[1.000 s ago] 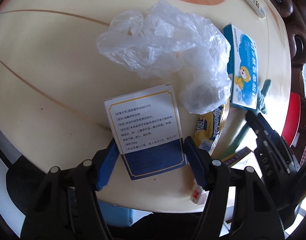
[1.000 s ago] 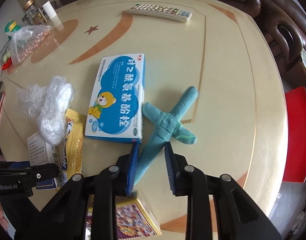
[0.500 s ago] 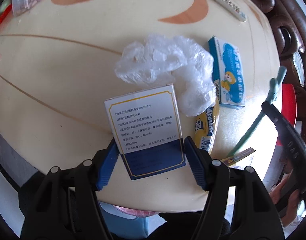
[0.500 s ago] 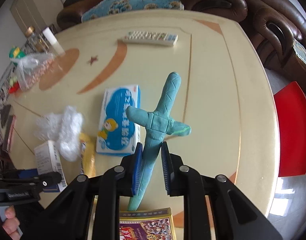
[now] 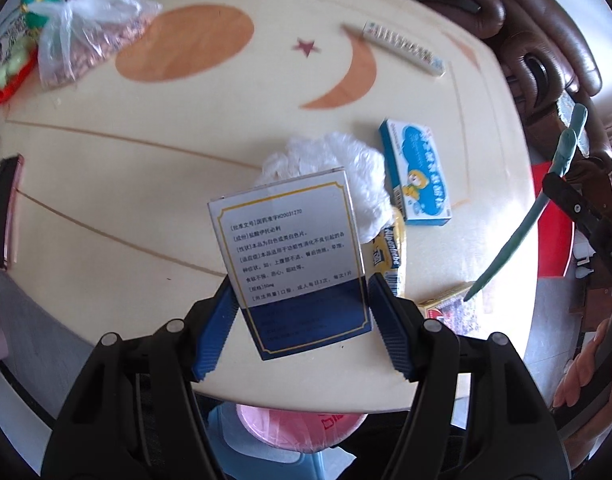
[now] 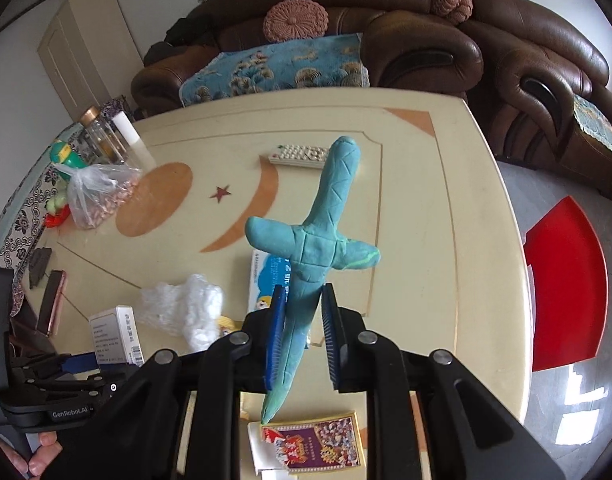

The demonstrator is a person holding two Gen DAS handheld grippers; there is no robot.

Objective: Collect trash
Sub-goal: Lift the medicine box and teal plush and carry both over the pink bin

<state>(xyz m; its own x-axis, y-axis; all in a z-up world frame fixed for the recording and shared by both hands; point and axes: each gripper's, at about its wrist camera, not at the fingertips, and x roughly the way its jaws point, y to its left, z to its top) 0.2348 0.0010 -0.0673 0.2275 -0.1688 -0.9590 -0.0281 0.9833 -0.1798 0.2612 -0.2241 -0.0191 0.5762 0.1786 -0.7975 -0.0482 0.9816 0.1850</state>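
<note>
My left gripper (image 5: pixel 299 304) is shut on a white and dark blue medicine box (image 5: pixel 293 248), held above the cream table (image 5: pixel 145 200). The same box (image 6: pixel 113 334) shows at the lower left of the right wrist view. My right gripper (image 6: pixel 303 322) is shut on a teal clay sword (image 6: pixel 318 248), lifted off the table with its tip hanging down. That sword (image 5: pixel 518 236) also shows at the right of the left wrist view. On the table lie a crumpled clear plastic bag (image 5: pixel 346 168), a blue box with a cartoon bear (image 5: pixel 416 174), a yellow snack wrapper (image 5: pixel 386 256) and a colourful small packet (image 6: pixel 314 446).
A remote control (image 6: pixel 299 156), a bag of nuts (image 6: pixel 101 196), a jar (image 6: pixel 99 136) and a phone (image 6: pixel 53 302) lie toward the table's far and left sides. Brown sofas (image 6: pixel 386 40) stand behind. A red stool (image 6: pixel 562 284) is at the right. A pink-lined bin (image 5: pixel 301 428) sits below the table's near edge.
Both grippers have risen. The right gripper closed on the teal sword and lifted it off the table. The left one carried the medicine box up, with more of the table showing.
</note>
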